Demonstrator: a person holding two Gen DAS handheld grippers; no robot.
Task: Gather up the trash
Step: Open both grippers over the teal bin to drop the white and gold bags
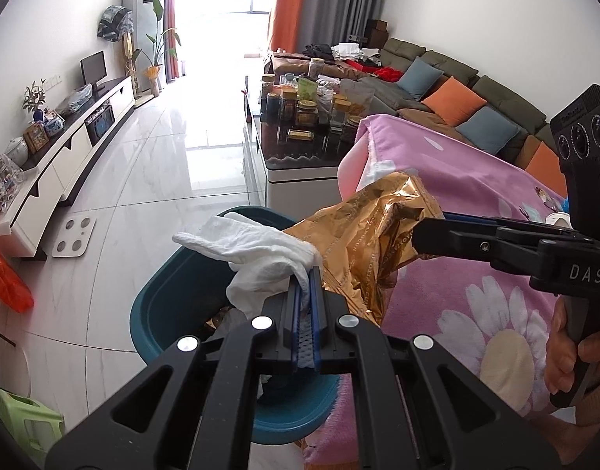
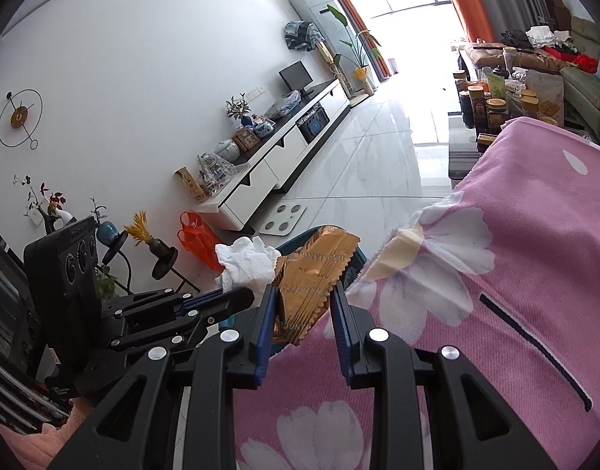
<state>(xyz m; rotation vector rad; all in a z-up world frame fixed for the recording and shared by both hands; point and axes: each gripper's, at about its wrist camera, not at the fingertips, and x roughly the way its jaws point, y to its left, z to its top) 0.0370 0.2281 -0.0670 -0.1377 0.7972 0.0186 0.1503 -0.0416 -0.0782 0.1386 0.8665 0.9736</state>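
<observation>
My left gripper [image 1: 307, 278] is shut on a crumpled white tissue [image 1: 257, 254] and holds it over the teal trash bin [image 1: 170, 297] beside the table. The tissue also shows in the right wrist view [image 2: 247, 264], with the left gripper [image 2: 237, 297] below it. A gold foil wrapper [image 1: 374, 231] hangs between the fingers of my right gripper [image 2: 304, 297], just above the bin's rim [image 2: 296, 241]; the jaws stand apart, with the wrapper [image 2: 308, 278] resting against the left finger. The right gripper [image 1: 421, 239] reaches in from the right in the left wrist view.
A pink floral blanket [image 1: 476, 258] covers the table to the right of the bin. More trash lies inside the bin. A coffee table with jars [image 1: 311, 117], a sofa [image 1: 456, 94], a TV cabinet [image 1: 65, 164], a floor scale [image 1: 73, 237] and an orange bag [image 1: 6, 278] stand around.
</observation>
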